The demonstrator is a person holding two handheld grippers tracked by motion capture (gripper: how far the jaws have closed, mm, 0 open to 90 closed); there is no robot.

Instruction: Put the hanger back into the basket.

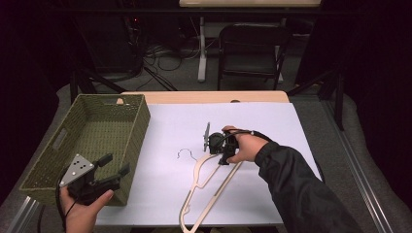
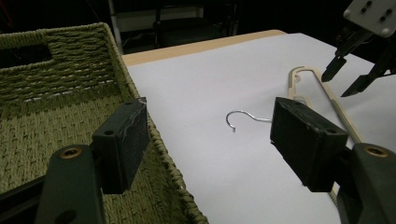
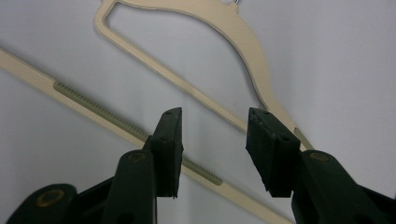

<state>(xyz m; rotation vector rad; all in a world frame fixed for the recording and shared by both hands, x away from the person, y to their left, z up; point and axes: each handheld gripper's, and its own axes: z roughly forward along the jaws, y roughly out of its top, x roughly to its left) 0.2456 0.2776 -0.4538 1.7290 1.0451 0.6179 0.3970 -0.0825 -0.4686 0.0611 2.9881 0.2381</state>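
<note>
A cream clothes hanger (image 1: 186, 199) with a thin metal hook (image 1: 186, 153) lies flat on the white-covered table (image 1: 262, 121). My right gripper (image 1: 224, 159) points down over the hanger's upper end. In the right gripper view its jaws (image 3: 215, 121) stand open just above the hanger (image 3: 247, 42), one arm of which runs under the gap, and the pads press on nothing. My left gripper (image 1: 116, 164) hovers open and empty over the near right corner of a green woven basket (image 1: 141, 131). The left gripper view looks between its jaws (image 2: 210, 116) to the hook (image 2: 240, 114), the hanger (image 2: 332, 100) and the right gripper (image 2: 337, 85).
The basket (image 2: 116, 65) takes up the table's left side and has nothing visible in it. A dark chair (image 1: 250, 48) and table legs stand beyond the far edge. The table's wooden far edge (image 1: 204, 96) shows past the white sheet.
</note>
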